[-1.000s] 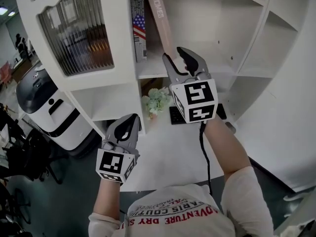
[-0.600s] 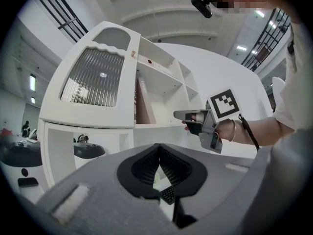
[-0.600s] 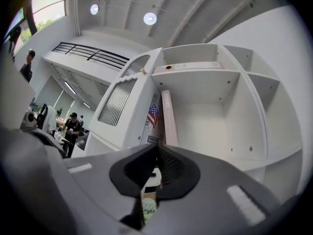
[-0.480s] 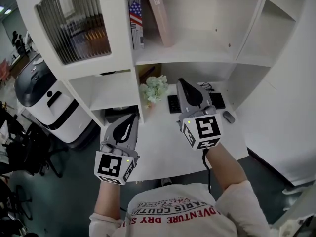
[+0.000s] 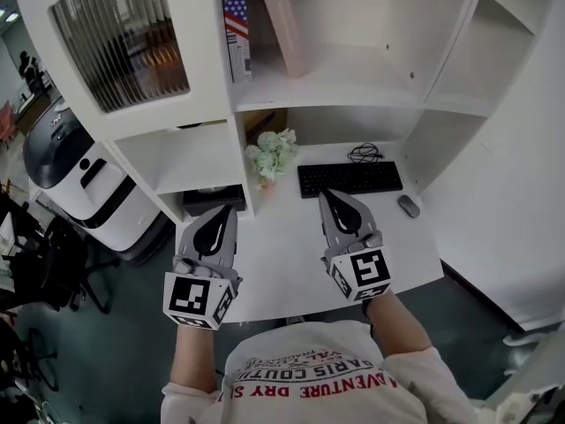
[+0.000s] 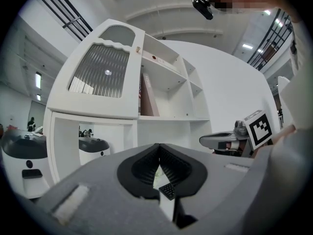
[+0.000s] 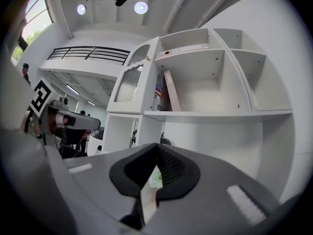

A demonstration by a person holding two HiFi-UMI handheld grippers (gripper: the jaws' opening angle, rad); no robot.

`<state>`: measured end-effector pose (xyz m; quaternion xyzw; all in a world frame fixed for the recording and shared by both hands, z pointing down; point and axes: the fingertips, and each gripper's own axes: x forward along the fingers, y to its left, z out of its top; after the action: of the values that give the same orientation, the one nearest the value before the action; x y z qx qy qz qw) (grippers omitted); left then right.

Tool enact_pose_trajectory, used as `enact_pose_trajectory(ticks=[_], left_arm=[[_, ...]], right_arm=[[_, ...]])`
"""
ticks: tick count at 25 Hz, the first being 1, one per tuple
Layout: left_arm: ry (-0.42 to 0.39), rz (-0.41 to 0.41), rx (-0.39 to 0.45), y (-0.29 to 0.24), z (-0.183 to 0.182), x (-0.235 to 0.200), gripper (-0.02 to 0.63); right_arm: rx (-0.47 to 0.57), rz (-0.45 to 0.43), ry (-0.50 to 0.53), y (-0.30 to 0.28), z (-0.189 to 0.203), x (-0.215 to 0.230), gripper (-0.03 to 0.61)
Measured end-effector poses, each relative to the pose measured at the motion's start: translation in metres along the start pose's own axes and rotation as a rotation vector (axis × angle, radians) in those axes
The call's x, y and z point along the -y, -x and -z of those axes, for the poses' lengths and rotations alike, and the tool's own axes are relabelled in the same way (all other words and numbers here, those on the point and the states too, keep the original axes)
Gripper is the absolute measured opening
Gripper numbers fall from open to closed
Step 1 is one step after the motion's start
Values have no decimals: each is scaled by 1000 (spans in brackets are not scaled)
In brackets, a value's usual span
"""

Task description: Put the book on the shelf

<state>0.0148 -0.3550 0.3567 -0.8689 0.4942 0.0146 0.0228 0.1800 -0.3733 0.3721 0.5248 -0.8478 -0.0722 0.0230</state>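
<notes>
The book (image 5: 284, 23) stands at the top centre of the head view on the shelf (image 5: 353, 82), tilted, its upper end leaning left against a flag-covered book (image 5: 235, 14) that stands upright. The right gripper view shows the same book (image 7: 172, 92) slanted in that compartment. Below it, in the lower middle of the frame, the right claw (image 5: 327, 196) hangs over the white worktop (image 5: 282, 268), well apart from the book, jaws pressed together with nothing between them. The left claw (image 5: 226, 210) hovers at the lower left, over the worktop's edge, also closed and empty. On the worktop lie a black keyboard (image 5: 350, 177), a mouse (image 5: 408, 206) to its right, a coiled cable (image 5: 362, 154) and a small bunch of pale flowers (image 5: 269, 155).
</notes>
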Motion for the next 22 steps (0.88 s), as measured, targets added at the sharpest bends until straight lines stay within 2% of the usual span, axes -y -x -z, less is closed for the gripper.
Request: enact_pose_trajectory(ticks=[3, 9, 22], left_arm=[[2, -5, -5, -6, 3, -2, 5], [-11, -18, -26, -13, 8, -2, 5], [-19, -29, -46, -19, 12, -5, 5]], right_arm=[[11, -13, -18, 0, 0, 0, 0], [13, -71, 18, -5, -3, -10, 0], [-2, -109, 13, -21, -1, -14, 0]])
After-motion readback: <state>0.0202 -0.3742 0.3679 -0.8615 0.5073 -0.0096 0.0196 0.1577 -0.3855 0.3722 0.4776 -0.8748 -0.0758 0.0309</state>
